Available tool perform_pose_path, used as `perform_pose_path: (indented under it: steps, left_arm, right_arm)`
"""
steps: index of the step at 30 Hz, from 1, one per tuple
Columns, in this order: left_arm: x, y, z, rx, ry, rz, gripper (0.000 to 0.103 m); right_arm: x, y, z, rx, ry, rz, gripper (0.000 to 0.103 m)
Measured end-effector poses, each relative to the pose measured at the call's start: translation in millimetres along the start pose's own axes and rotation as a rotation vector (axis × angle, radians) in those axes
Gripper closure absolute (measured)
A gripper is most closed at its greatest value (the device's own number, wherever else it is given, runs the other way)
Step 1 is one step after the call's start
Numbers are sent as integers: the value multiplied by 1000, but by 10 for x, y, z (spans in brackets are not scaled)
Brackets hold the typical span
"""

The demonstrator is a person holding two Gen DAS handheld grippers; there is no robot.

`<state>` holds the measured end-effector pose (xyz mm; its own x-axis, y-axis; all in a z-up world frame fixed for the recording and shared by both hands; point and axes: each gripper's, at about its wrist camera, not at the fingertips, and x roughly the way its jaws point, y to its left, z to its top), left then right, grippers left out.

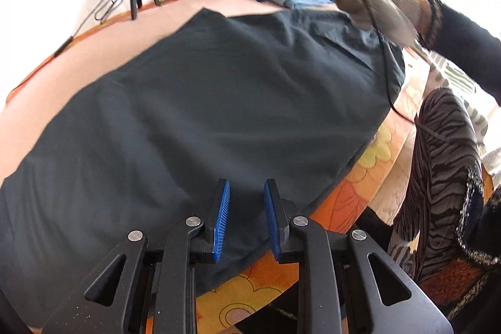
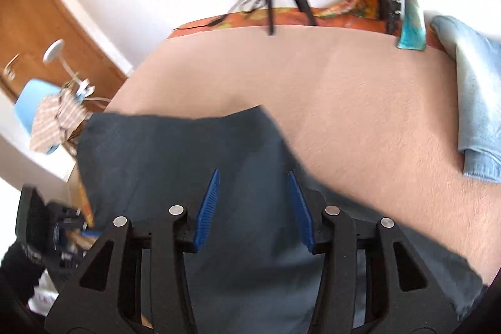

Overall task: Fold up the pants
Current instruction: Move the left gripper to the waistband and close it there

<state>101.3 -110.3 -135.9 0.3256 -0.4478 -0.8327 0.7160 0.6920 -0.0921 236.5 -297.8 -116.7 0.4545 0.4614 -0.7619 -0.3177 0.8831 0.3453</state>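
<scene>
Left tool (image 1: 246,187) jaws apart over dark pants (image 1: 200,102), right tool (image 2: 253,177) apart above them, empty.

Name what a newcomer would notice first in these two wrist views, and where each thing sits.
The dark pants dominate, spread flat across the pinkish table cover and filling the middle of both views. Next come the blue-padded grippers: the left gripper over the pants' near edge and the right gripper above the fabric, both open and empty. A folded light-blue garment lies at the table's far right.
</scene>
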Motion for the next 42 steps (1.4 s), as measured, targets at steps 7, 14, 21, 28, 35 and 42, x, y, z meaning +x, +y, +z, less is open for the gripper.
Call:
perform_pose_path:
  steps: [7, 14, 21, 28, 35, 42]
  left_arm:
    - [-32, 35, -149, -23, 25, -17, 82]
    - [-95, 127, -213, -80, 9, -42, 82]
    - [-282, 556, -322, -323, -117, -56, 82]
    - [-694, 965, -544, -528, -225, 50, 69]
    - [-1203, 1556, -1014, -795, -344, 183, 58]
    - [-1621, 2252, -1739, -1157, -437, 254, 58]
  right_arm:
    - [530, -280, 297, 81, 44, 27, 55]
    - [813, -137, 248, 45, 99, 100, 79]
    - [586, 273, 223, -161, -23, -138, 96]
    - [730, 297, 246, -129, 28, -186, 92]
    - [331, 397, 187, -107, -65, -203, 51]
    - [-179, 688, -15, -110, -156, -161, 44]
